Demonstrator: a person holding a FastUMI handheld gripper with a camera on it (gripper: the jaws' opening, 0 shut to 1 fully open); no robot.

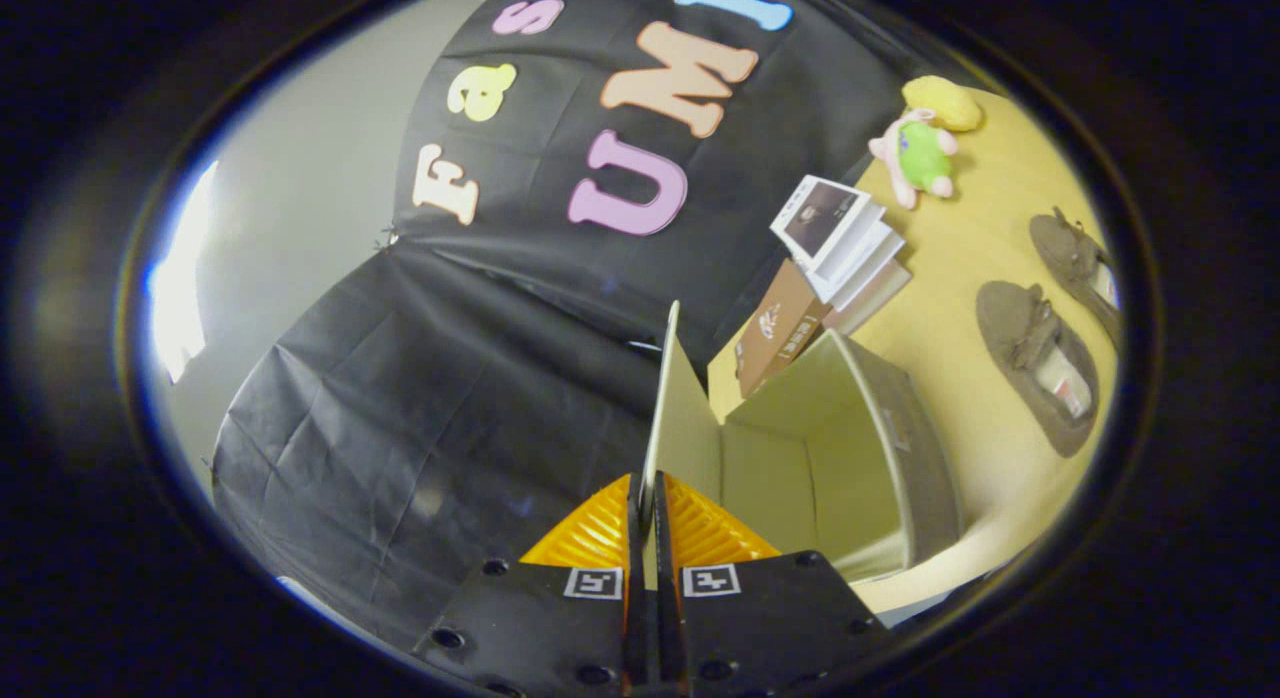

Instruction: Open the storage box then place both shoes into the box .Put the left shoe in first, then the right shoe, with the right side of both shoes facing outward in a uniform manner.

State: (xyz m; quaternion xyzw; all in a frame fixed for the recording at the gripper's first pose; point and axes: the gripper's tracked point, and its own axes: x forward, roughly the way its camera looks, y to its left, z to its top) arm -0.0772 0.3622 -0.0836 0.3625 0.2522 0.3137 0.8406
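Storage box [850, 448] on the yellow counter [960, 268], shown w/ lid [662, 398] raised edge-on. The lid's edge is pinched between the orange fingers [700, 528] of the claw [645, 518], which is clenched on it. Box interior is seen bare. Both brown shoes [1040, 363] [1080, 263] are left on the counter beyond the box, well apart from it, toward the far edge. Opening step judged approx. done; left shoe, then right, not yet placed. Books [840, 243] and a plush toy [915, 153] are seen behind the box.
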